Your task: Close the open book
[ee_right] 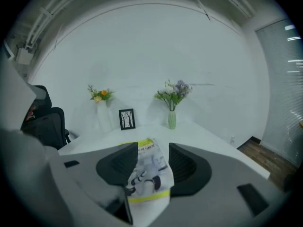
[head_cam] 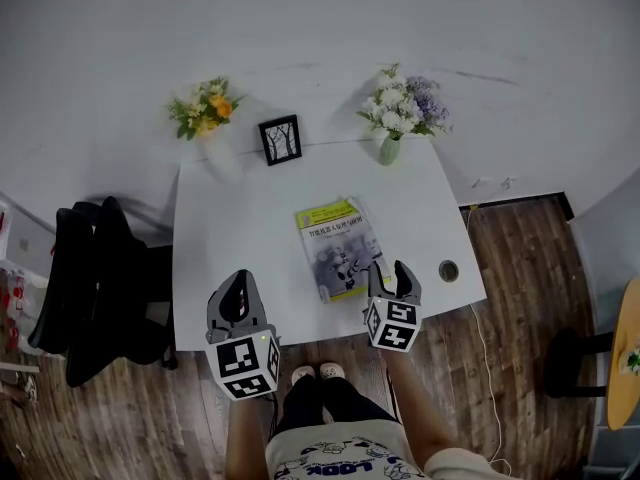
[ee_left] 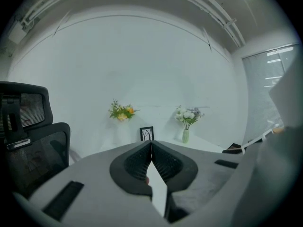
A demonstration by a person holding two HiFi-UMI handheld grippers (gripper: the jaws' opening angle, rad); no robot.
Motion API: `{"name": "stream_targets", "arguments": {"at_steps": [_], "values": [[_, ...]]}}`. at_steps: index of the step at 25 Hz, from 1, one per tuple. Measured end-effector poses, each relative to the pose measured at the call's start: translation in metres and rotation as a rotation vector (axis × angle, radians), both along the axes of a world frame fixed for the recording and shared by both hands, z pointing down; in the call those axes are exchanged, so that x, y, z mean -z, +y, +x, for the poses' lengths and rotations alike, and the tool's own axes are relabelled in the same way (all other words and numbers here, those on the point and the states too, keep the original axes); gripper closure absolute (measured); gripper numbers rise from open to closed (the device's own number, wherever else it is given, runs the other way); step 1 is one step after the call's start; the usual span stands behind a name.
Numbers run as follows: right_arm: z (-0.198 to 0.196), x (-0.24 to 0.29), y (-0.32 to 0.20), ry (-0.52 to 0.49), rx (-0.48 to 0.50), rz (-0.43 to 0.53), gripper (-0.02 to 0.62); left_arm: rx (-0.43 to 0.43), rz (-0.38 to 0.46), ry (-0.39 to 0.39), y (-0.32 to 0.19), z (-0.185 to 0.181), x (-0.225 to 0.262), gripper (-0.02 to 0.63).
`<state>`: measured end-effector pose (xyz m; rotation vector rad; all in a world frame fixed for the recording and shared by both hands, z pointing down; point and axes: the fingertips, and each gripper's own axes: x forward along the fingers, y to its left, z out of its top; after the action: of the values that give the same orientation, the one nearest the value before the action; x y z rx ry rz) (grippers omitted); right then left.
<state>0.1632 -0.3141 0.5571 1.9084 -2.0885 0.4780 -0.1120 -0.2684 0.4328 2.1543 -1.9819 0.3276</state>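
nearest you, your left tongs [head_cam: 238, 290] hang over the front edge of the white table [head_cam: 225, 218], pressed together at the tips with nothing between them, well to the left of the book [head_cam: 342, 248]. your right tongs [head_cam: 392, 273] sit just at the book's near right corner, spread wide; in the right gripper view the cover runs up through the gap between the two jaws, and neither pad seems to bear on it, so i judge they are pinching nothing. the book lies flat near the middle of the table, slightly turned, with its yellow-green cover facing up and no spread of pages showing. to me it looks shut already, so the closing step seems done, or all but done. what's left for you, as i read it, is to check that the cover lies flat along its free edge, then lift the right tongs straight up and clear without catching that corner and flipping it open. a small round cable hole [head_cam: 448, 269] sits in the table to the right of the tongs. further back, a little black picture frame [head_cam: 280, 139] stands at the far edge, between a vase of yellow and orange flowers [head_cam: 205, 108] on the left and a green vase of white and purple flowers [head_cam: 402, 116] on the right, all well clear of the book.
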Motion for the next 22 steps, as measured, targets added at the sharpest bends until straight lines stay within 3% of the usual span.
{"name": "stream_targets", "arguments": {"at_steps": [4,11,22], "values": [[-0.015,0.056,-0.009,0.057,0.058,0.113,0.394,0.018,0.046,0.008,-0.003,-0.007,0.019,0.582],[-0.038,0.142,-0.009,0.103,0.112,0.284,0.476,0.046,0.119,0.017,-0.004,-0.018,0.053,0.582],[-0.055,0.200,0.001,0.096,0.129,0.423,0.525,0.066,0.178,0.026,0.000,-0.031,0.083,0.583]]}}
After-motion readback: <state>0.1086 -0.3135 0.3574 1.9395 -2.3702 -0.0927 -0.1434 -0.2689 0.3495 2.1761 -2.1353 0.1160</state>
